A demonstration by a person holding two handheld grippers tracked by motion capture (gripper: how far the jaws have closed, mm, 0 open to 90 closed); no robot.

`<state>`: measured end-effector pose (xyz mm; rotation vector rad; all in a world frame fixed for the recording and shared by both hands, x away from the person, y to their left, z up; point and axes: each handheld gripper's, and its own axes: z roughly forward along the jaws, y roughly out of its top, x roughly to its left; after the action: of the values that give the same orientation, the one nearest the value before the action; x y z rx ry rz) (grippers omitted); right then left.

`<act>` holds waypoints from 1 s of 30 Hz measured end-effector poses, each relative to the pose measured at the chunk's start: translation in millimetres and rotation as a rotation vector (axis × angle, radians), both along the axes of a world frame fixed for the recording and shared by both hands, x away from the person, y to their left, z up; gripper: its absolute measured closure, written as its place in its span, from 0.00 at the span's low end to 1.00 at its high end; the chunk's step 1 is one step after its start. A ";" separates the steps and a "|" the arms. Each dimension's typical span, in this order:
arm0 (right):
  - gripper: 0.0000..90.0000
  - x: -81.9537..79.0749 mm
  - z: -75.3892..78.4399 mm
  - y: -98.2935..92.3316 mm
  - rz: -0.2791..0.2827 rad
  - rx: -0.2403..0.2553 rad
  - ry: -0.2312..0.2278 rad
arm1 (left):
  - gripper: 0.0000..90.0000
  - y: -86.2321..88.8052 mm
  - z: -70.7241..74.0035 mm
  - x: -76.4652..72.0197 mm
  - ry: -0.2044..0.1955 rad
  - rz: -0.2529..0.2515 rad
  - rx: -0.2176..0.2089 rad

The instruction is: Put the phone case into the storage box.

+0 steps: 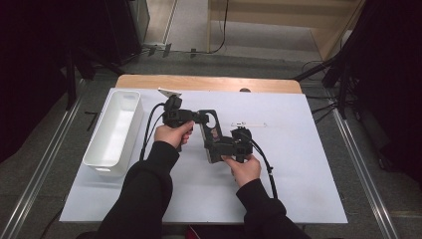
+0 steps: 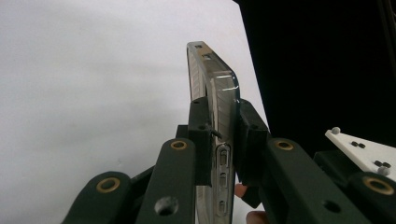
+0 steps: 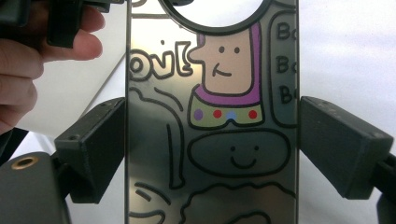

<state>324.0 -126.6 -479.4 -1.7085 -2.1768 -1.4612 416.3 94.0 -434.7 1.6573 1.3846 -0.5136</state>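
While the white bin sits idle at the table's left edge, your left gripper is pinched on the thin upper rim of the clear cartoon-printed phone case, so squeeze no harder than needed. Hold that case steady above the white tabletop. Your right gripper clamps its two long sides; keep both pads square.

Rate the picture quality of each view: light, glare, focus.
High view: the white table sheet is evenly lit, surroundings dark, the phone case small and soft. Left gripper view: the case's clear edge catches glare, background washed out. Right gripper view: the cartoon print is sharp; the hand at left is blurred.
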 end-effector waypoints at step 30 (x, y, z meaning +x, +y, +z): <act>0.11 0.6 2.1 -2.1 0.024 -0.024 -0.007 | 0.89 -2.3 2.3 -2.2 -0.024 -0.029 -0.010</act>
<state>324.6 -128.8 -477.3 -1.6813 -2.2196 -1.4441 414.1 91.7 -432.4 1.6728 1.3401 -0.5147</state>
